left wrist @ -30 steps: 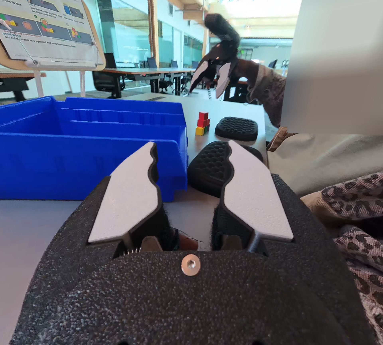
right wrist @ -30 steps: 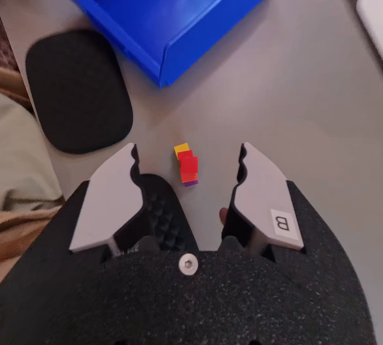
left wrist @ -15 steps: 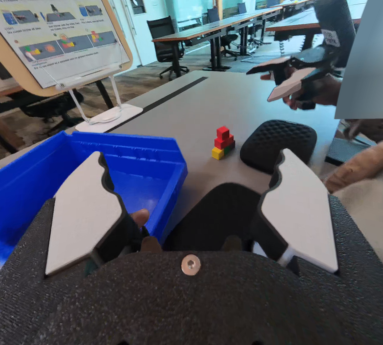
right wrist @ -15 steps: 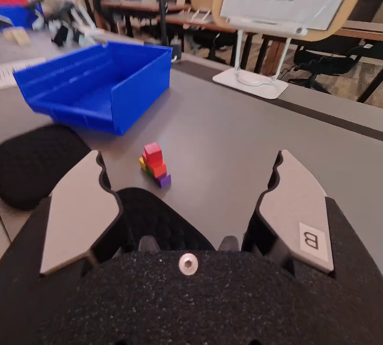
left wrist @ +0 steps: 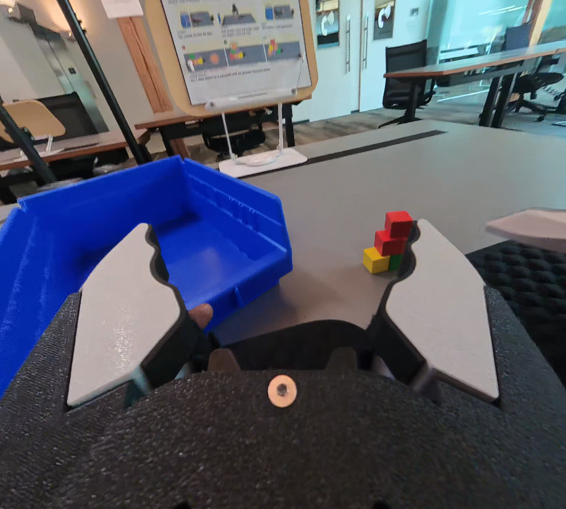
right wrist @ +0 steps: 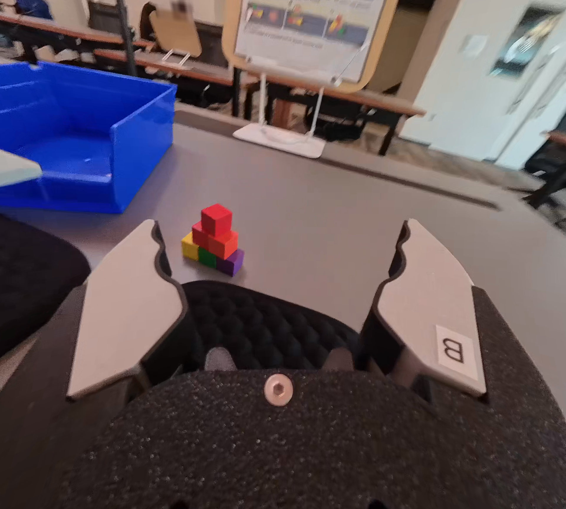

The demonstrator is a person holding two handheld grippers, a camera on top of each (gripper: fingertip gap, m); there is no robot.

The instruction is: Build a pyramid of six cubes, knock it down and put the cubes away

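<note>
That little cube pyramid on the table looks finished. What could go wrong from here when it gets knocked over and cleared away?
1. The pyramid stands on open grey table, so a hard knock could send cubes rolling off an edge.
2. The blue bin sits apart from the pyramid, so every cube needs carrying; a loose pinch could drop one.
3. Both the left hand-held gripper and the right hand-held gripper are open close by, and could collide.
</note>
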